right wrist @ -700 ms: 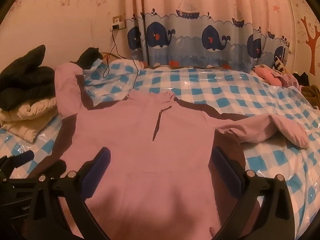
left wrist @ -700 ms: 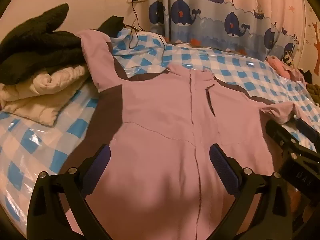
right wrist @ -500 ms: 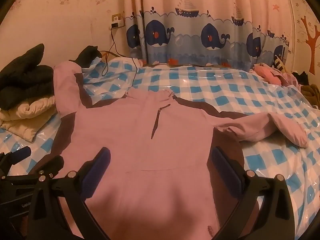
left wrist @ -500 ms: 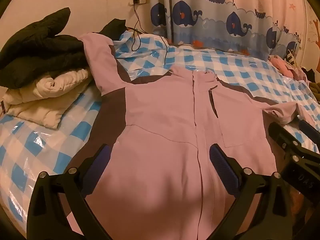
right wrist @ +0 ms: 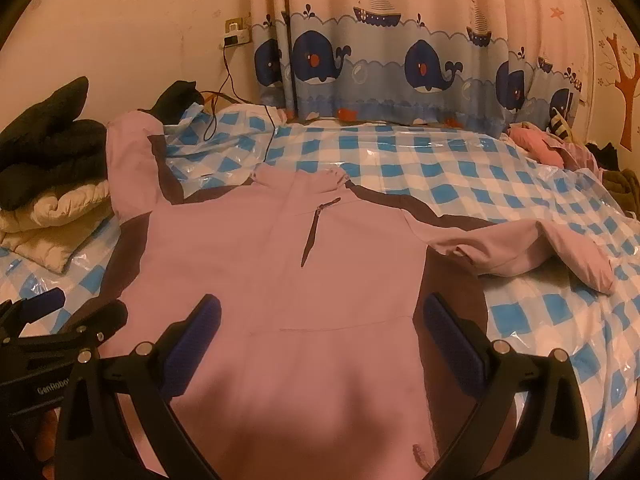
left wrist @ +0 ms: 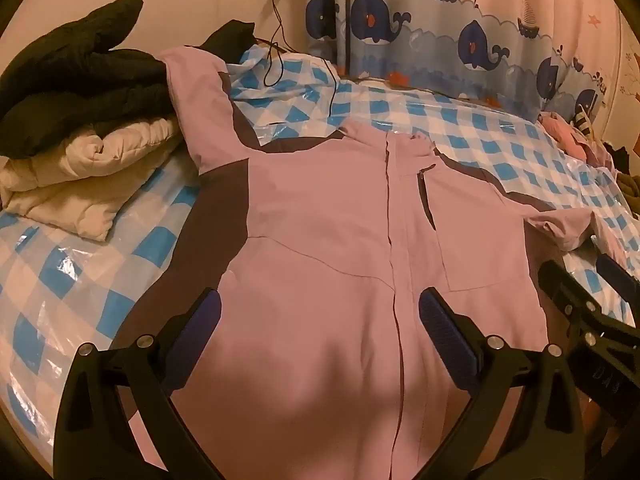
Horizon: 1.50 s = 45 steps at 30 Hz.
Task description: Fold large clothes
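Observation:
A large pink jacket with dark brown side panels lies flat, front up, on a blue-and-white checked bed cover. Its zip runs down the middle. One sleeve reaches up to the far left, the other sleeve lies out to the right. My left gripper hovers open over the jacket's lower front, nothing between its blue pads. My right gripper hovers open over the lower right chest, also holding nothing. Each gripper shows at the edge of the other's view, the right gripper and the left gripper.
A pile of folded black and cream padded clothes lies at the left of the bed. A black charger cable runs from a wall socket onto the cover. A whale-print curtain hangs behind. More pink and dark clothes are heaped at the far right.
Both views have shifted a little: the jacket sits slightly lower and nearer in the left wrist view. Both grippers stay open and the jacket lies as before.

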Each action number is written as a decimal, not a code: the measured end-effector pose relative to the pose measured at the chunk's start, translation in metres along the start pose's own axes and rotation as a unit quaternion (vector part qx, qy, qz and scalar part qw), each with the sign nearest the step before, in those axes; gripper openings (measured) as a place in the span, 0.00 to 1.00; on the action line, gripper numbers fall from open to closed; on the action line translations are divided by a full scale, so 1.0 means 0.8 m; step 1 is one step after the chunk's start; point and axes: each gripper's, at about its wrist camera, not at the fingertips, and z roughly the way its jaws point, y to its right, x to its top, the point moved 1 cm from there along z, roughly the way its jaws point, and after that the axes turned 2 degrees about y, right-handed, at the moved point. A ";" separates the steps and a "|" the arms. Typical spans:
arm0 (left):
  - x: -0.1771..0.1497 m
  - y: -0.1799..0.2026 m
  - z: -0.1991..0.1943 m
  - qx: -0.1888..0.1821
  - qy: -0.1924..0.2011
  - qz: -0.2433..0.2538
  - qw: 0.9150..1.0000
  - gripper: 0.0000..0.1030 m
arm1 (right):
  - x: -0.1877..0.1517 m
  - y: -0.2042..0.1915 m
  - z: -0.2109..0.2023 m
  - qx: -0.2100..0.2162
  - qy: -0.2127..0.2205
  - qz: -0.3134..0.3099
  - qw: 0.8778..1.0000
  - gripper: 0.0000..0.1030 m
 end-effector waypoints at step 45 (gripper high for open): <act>-0.018 -0.006 -0.003 -0.015 -0.036 0.024 0.999 0.92 | -0.080 0.113 -0.034 -0.014 -0.069 -0.044 0.997 0.95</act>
